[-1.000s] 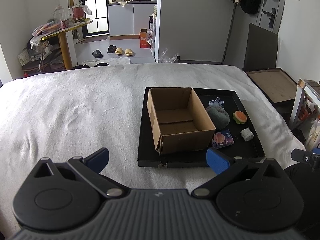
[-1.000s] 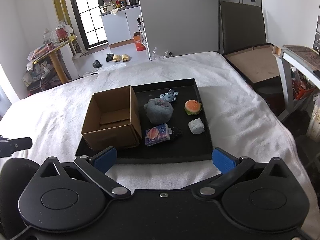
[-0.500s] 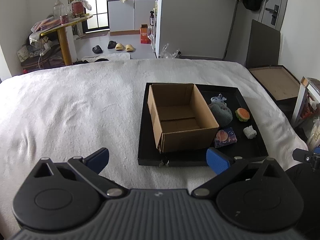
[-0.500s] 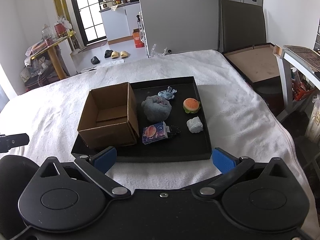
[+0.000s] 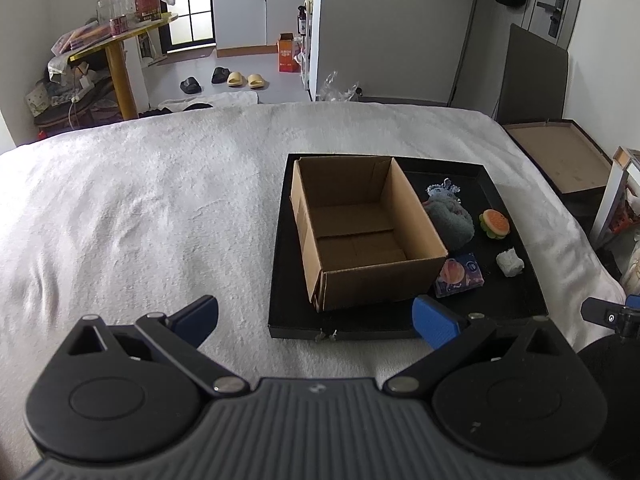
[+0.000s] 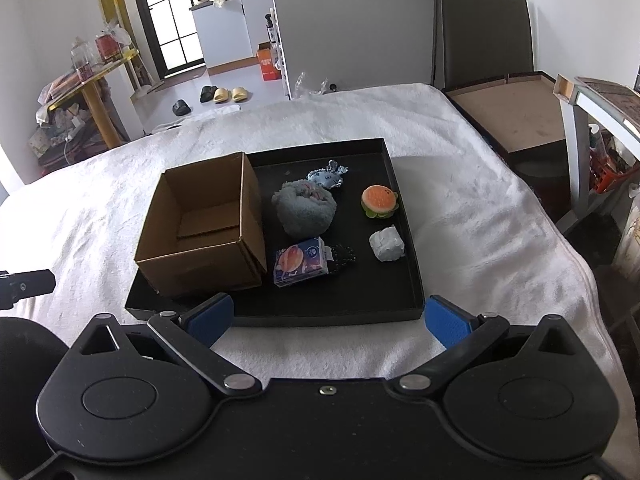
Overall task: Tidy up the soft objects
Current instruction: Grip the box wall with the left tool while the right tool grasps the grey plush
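A black tray [image 6: 408, 248] [image 5: 280, 280] lies on a white blanket. In its left half stands an open, empty cardboard box [image 6: 200, 224] [image 5: 360, 236]. Right of the box lie a grey plush [image 6: 306, 210] [image 5: 452, 220], a silvery-blue foil toy [image 6: 328, 174], a burger toy [image 6: 379, 201] [image 5: 495, 223], a white wad [image 6: 386, 244] [image 5: 510, 263] and a tissue pack [image 6: 300, 262] [image 5: 458, 276]. My left gripper [image 5: 316, 320] is open and empty, just before the tray's near edge. My right gripper [image 6: 328, 316] is open and empty, at the tray's near edge.
The white blanket [image 5: 140, 216] covers a bed that spreads wide to the left of the tray. A brown board in a dark frame [image 6: 520, 108] lies past the bed's right edge, with a shelf [image 6: 600, 120] beside it. A yellow table [image 5: 116, 60] stands far left.
Both grippers have drawn back and risen slightly, so the tray and box sit a little lower and farther in view. Nothing on the tray has moved.
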`<control>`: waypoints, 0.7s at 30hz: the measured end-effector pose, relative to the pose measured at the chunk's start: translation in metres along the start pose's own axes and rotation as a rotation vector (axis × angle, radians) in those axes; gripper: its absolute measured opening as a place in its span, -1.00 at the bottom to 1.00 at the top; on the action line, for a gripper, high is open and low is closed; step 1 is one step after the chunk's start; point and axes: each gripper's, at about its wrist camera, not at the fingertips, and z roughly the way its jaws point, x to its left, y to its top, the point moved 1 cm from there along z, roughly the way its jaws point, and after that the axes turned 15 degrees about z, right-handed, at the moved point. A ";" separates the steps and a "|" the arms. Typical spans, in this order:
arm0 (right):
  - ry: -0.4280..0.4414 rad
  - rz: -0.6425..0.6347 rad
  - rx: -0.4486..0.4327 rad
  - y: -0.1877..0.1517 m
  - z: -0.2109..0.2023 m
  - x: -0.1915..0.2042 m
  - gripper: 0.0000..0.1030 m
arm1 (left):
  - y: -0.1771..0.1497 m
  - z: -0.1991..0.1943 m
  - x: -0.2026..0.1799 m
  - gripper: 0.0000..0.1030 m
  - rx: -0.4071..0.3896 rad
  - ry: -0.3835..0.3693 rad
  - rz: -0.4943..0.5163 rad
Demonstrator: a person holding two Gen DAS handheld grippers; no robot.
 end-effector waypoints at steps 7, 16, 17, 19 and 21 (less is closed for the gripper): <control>-0.003 0.009 0.025 0.008 0.020 0.001 1.00 | 0.009 0.024 0.001 0.99 0.031 0.004 -0.006; -0.001 0.026 0.044 0.018 0.048 -0.005 1.00 | 0.019 0.055 0.004 0.95 0.059 0.003 -0.029; 0.001 0.029 0.045 0.019 0.051 -0.005 1.00 | 0.021 0.059 0.005 0.95 0.063 0.003 -0.033; 0.002 0.029 0.048 0.021 0.057 -0.006 1.00 | 0.023 0.064 0.005 0.92 0.067 0.000 -0.041; 0.005 0.026 0.053 0.023 0.063 -0.007 1.00 | 0.025 0.070 0.004 0.88 0.068 0.002 -0.041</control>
